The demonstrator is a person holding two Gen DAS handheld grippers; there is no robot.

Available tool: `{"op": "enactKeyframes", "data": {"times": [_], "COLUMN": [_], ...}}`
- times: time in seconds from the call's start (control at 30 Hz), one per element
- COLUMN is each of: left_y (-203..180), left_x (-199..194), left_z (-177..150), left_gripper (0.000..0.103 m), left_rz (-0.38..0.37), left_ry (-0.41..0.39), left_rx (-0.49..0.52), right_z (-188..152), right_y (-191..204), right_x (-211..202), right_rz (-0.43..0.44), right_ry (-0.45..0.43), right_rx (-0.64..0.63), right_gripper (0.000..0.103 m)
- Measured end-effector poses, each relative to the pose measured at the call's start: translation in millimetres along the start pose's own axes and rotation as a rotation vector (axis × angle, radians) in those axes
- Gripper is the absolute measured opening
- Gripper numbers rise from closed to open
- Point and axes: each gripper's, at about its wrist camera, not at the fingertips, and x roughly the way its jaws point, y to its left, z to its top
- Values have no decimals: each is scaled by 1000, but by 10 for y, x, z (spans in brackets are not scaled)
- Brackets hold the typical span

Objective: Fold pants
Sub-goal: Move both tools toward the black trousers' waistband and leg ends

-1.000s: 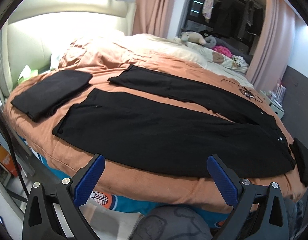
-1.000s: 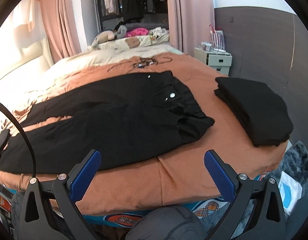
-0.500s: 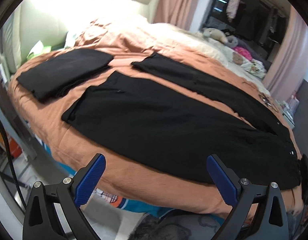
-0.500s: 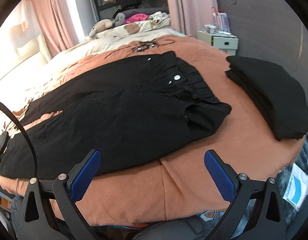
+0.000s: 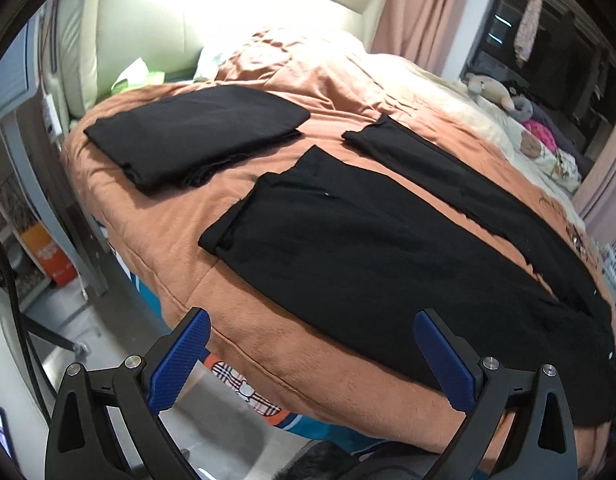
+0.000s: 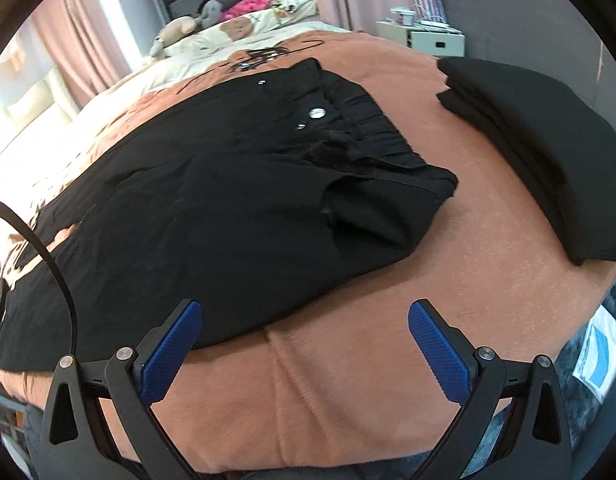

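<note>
Black pants (image 5: 368,240) lie spread flat on the orange blanket, legs apart and pointing toward the headboard. Their near leg's hem (image 5: 227,232) is ahead and left of my left gripper (image 5: 312,356), which hovers open over the bed's edge, holding nothing. In the right wrist view the pants' waistband (image 6: 364,128) with silver buttons lies crumpled toward the right. My right gripper (image 6: 303,344) hangs open above the blanket just short of the pants' near edge, empty.
A folded black garment (image 5: 195,136) lies near the headboard. Another folded black stack (image 6: 540,152) sits at the bed's right corner. Plush toys (image 5: 496,88) and cream bedding cover the far side. A white nightstand (image 6: 424,36) stands beyond. Floor lies below the bed edge.
Both grippers have moved closer to the bed and tilted down. The left view has swung left toward the leg hems; the right has neared the waistband. Both stay open.
</note>
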Motion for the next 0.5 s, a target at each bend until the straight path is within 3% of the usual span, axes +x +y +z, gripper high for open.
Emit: {"op": "enactKeyframes", "data": {"times": [0.27,0.33,0.4,0.5], "left_y": [255,314,361,364], "left_x": [205,259,333,449], "left_z": [46,67,97,141], "left_gripper": [102,100,88,76], "left_rz": [-57,-74,-95,-69], "left_ry": [11,5,11,35], "left_rx": [-96,-129,-164,-169], "right_z": [-63,-65,-45,-35], "right_y": [-164,-189,-211,-251], "right_x": [59,68,106,147], "right_rz": [10,14,8,11], "right_ry": [24,33,46,62], "right_rx": [58,68,78,100], "right_gripper": [103,92,86,73]}}
